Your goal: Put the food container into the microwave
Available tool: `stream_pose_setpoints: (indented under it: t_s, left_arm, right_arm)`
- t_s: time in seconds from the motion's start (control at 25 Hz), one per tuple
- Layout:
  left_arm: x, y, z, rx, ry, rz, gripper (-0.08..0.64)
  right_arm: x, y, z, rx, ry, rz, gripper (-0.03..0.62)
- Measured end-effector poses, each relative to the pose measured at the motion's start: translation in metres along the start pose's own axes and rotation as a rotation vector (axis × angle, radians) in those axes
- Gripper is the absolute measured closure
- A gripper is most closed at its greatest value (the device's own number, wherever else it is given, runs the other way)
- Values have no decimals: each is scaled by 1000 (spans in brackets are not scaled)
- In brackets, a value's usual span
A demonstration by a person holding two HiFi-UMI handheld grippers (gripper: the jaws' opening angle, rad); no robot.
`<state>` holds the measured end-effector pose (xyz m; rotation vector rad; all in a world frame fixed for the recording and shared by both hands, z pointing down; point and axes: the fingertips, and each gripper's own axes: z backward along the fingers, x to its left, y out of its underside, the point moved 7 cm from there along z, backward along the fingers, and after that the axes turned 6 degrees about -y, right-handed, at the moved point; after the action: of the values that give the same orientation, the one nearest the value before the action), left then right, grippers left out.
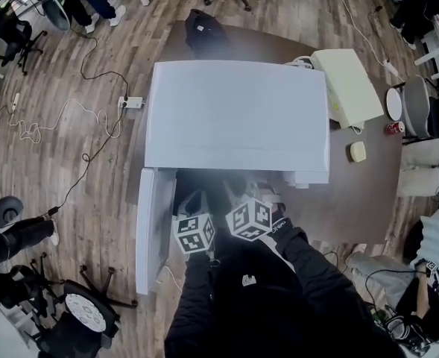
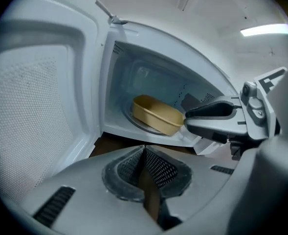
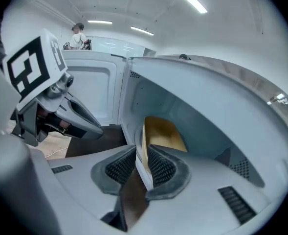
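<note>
The white microwave stands on a brown table, its door swung open to the left. Inside, a tan food container rests on the turntable. In the right gripper view the container lies just beyond the jaws. My right gripper reaches into the opening, its pads closed on the container's near rim. Seen from the left, the right gripper meets the container's end. My left gripper hangs in front of the opening, shut and empty. Both marker cubes show in front of the microwave.
The open door fills the left side beside my left gripper. On the table, right of the microwave, lie a cream box, a small pale block and a red can. Chairs and cables surround it.
</note>
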<state>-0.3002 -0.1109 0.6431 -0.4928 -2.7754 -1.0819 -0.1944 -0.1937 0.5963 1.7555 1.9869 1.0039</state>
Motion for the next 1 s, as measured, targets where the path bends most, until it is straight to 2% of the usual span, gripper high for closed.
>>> stream_pose_setpoints:
  t_s: [0.2, 0.36, 0.56, 0.8, 1.0]
  left_arm:
    - [-26, 0, 32, -30, 7, -9, 526]
    - [-56, 3, 60, -52, 46, -33, 526]
    - [-94, -1, 90, -118, 120, -91, 526]
    - [-142, -6, 136, -192, 171, -139, 526]
    - [-165, -15, 157, -250, 207, -181, 526]
  right_arm:
    - [8, 4, 55, -29, 46, -122, 532]
    - [6, 5, 107, -124, 125, -245, 569]
    - [4, 9, 169, -230, 241, -351, 569]
    - [9, 23, 242, -316, 321, -443, 569]
    - [12, 20, 280, -388, 367, -456, 569]
